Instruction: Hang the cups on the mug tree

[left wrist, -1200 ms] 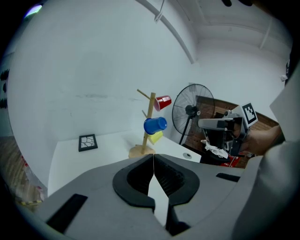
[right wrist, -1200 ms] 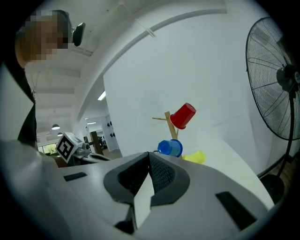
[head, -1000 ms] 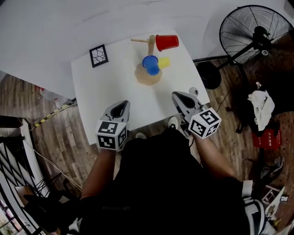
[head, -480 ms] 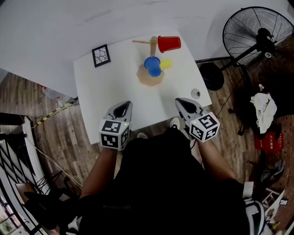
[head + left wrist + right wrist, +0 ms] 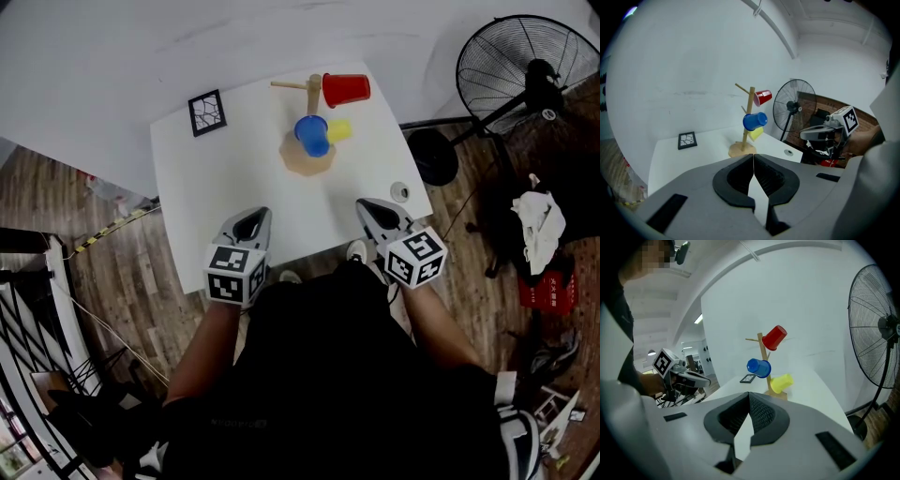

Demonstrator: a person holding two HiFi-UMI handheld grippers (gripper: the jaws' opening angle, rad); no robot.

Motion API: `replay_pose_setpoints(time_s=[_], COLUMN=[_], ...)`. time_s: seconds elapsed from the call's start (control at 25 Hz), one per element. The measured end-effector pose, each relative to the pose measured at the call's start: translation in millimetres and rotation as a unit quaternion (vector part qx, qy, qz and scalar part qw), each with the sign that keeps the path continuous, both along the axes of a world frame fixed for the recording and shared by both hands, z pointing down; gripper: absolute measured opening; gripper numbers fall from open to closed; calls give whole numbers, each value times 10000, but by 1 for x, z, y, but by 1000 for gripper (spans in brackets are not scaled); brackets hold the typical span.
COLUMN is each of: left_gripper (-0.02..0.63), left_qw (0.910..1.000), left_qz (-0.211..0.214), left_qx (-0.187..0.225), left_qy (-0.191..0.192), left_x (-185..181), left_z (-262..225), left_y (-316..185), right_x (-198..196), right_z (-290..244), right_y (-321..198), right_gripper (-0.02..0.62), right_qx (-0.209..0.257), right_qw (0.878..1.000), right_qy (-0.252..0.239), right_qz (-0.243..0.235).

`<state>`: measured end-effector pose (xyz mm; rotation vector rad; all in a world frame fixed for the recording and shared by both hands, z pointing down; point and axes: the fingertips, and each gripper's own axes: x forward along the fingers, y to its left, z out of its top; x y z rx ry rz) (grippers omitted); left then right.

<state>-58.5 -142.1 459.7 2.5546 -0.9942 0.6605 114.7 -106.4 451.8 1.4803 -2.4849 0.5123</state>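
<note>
A wooden mug tree [image 5: 309, 120] [image 5: 746, 123] [image 5: 765, 363] stands on the far part of the white table [image 5: 234, 178]. A red cup [image 5: 345, 89] [image 5: 762, 97] [image 5: 775, 337], a blue cup [image 5: 310, 134] [image 5: 754, 121] [image 5: 759, 367] and a yellow cup [image 5: 337, 130] [image 5: 755, 133] [image 5: 781, 383] hang on its pegs. My left gripper [image 5: 249, 223] [image 5: 753, 157] is shut and holds nothing, at the table's near edge. At the near right edge my right gripper [image 5: 373, 209] [image 5: 749, 396] is likewise shut with nothing in it. Both sit well short of the tree.
A small black-framed tile [image 5: 207, 113] [image 5: 687, 139] lies at the table's far left. A round cap [image 5: 400, 191] [image 5: 788, 152] sits near the right edge. A standing fan [image 5: 520, 70] [image 5: 876, 329] is on the floor to the right, beside a white bag [image 5: 534, 217].
Both grippers have drawn back a little toward me at the near table edge. The three cups stay on the tree.
</note>
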Motion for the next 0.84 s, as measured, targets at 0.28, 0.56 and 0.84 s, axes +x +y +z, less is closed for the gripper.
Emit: replay_pose_setpoints(time_s=[0.28,0.56,0.84], left_gripper=[17,17,17], left_qw=[10000,10000,10000], left_qz=[-37,-60,-80], left_qx=[-11,-10,-19], left_qy=[-7,30,38], left_x=[-3,-3,-5], left_z=[1,1,2], left_y=[0,0,1], right_x=[-1,-3,-5], right_z=[3,3,4], right_y=[-2,-1,0], right_gripper=[8,8,8], right_qx=[-47,-74,-109], right_qw=[10000,10000,9999], right_qy=[-38,-30,-35], right_qz=[-15,-46,-38])
